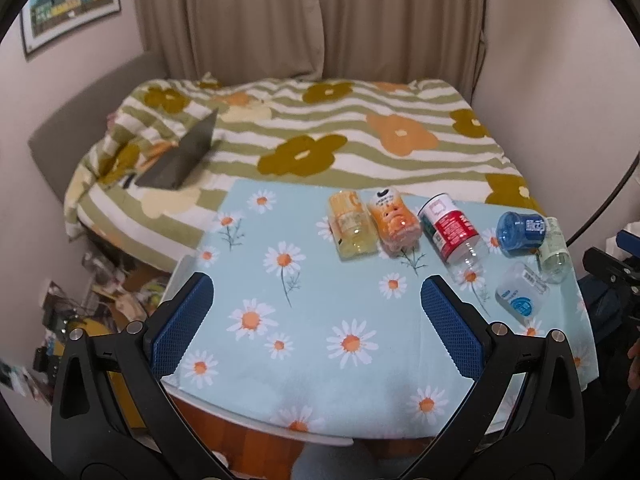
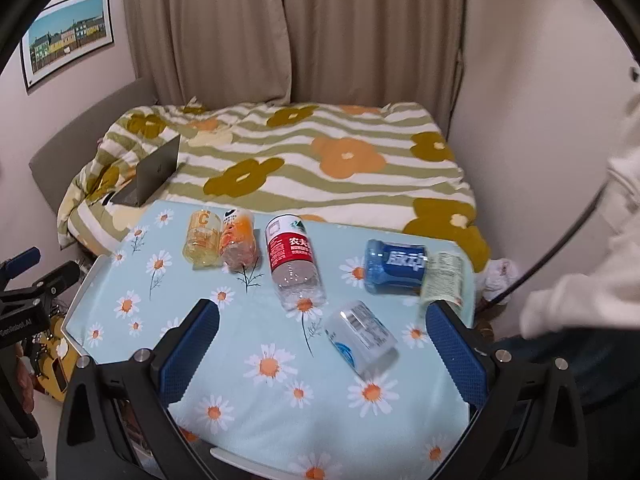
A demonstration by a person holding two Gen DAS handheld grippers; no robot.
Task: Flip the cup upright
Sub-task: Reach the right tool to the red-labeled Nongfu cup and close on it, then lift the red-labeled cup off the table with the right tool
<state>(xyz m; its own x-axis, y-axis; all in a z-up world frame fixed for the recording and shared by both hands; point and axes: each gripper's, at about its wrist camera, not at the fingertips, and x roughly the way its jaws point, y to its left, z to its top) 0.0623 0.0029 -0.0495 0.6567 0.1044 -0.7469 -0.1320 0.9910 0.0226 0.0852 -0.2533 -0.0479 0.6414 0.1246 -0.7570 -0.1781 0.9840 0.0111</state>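
Observation:
Several cut-bottle cups lie on their sides on the daisy-print tablecloth (image 2: 240, 360): a yellow one (image 2: 202, 240), an orange one (image 2: 239, 242), a red-labelled clear one (image 2: 292, 258), a blue one (image 2: 396, 266), a pale green one (image 2: 446, 280) and a clear one with a white label (image 2: 360, 336). In the left wrist view they show as yellow (image 1: 350, 226), orange (image 1: 394, 220), red (image 1: 452, 232), blue (image 1: 520, 234), green (image 1: 554, 254) and clear (image 1: 516, 294). My left gripper (image 1: 316, 316) is open and empty above the cloth. My right gripper (image 2: 322, 338) is open and empty, with the clear cup between its fingers' line, apart from both.
The table edge (image 1: 256, 424) is near the bottom. Behind the table is a bed with a flowered striped blanket (image 2: 320, 152) and an open laptop (image 2: 154, 174). Clutter lies on the floor at left (image 1: 112, 288). A person's white sleeve (image 2: 592, 288) is at right.

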